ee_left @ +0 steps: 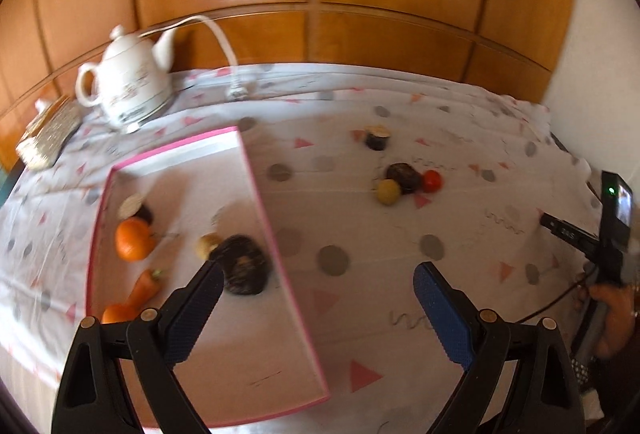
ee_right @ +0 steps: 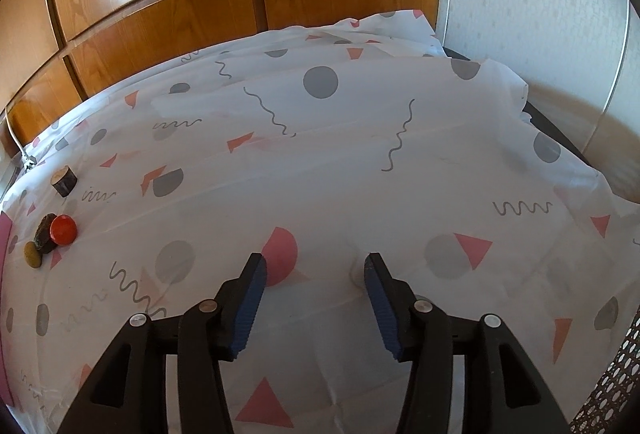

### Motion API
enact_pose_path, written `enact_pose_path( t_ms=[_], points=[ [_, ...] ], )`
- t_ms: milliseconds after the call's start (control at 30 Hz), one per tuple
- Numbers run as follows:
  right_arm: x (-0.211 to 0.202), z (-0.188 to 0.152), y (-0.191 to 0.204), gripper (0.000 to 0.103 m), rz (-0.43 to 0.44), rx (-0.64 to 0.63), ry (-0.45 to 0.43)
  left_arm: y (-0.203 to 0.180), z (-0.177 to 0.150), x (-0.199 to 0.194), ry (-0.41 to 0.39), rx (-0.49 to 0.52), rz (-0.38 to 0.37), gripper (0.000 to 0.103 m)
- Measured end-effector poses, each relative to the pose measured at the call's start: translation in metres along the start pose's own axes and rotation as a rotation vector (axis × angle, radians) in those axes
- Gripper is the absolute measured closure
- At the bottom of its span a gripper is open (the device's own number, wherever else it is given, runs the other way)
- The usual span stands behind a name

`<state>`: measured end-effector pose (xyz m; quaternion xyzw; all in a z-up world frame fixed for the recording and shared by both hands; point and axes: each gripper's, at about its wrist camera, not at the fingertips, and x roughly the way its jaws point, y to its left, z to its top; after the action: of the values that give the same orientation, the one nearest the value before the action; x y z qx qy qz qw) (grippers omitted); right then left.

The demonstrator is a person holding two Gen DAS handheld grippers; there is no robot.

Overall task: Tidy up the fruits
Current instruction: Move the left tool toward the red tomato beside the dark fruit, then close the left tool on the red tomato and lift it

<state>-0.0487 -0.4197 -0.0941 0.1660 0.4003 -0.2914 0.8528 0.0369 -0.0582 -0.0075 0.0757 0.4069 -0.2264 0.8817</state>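
Note:
A pink-rimmed tray [ee_left: 256, 194] lies on the patterned cloth and holds several pieces: an orange [ee_left: 134, 239], a dark fruit [ee_left: 242, 266], a small yellowish fruit [ee_left: 207, 245] and a carrot-like piece [ee_left: 146, 286]. Loose on the cloth to its right are a red tomato [ee_left: 431, 181] [ee_right: 63, 230], a dark fruit [ee_left: 404, 176] [ee_right: 45, 238], a yellow-green fruit [ee_left: 388, 192] [ee_right: 32, 254] and a dark cylinder with a pale top [ee_left: 377, 137] [ee_right: 64, 180]. My left gripper [ee_left: 318, 270] hangs open over the tray's right rim, holding nothing. My right gripper [ee_right: 316, 270] is open over bare cloth, far right of the loose fruits.
A white kettle [ee_left: 130, 86] with its cord stands at the back left, a woven box [ee_left: 48, 132] beside it. Wooden panels back the table. A hand [ee_left: 612, 314] grips the right tool at the left wrist view's right edge. The cloth drops off at the right [ee_right: 560, 154].

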Motion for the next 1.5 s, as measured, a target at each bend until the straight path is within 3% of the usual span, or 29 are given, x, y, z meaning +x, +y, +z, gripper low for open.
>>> enact_pose_path(
  t_ms=[333, 767, 1033, 1333, 1433, 1500],
  points=[
    [0.0, -0.001, 0.0, 0.05, 0.002, 0.0, -0.006, -0.041, 0.033, 0.024, 0.014, 0.177, -0.081, 0.013],
    [0.001, 0.0, 0.0, 0.048, -0.011, 0.005, -0.007, -0.099, 0.065, 0.079, 0.063, 0.344, -0.179, 0.042],
    [0.004, -0.001, 0.007, 0.035, -0.045, -0.015, -0.02, -0.128, 0.076, 0.119, 0.122, 0.429, -0.169, 0.053],
    [0.008, -0.003, 0.009, 0.024, -0.046, -0.007, -0.046, -0.143, 0.081, 0.161, 0.176, 0.471, -0.146, 0.054],
    [0.009, -0.003, 0.01, 0.022, -0.045, -0.01, -0.051, -0.148, 0.081, 0.17, 0.18, 0.496, -0.14, 0.075],
    [0.01, -0.003, 0.01, 0.022, -0.043, -0.011, -0.052, -0.148, 0.08, 0.172, 0.169, 0.489, -0.142, 0.075]
  ],
)
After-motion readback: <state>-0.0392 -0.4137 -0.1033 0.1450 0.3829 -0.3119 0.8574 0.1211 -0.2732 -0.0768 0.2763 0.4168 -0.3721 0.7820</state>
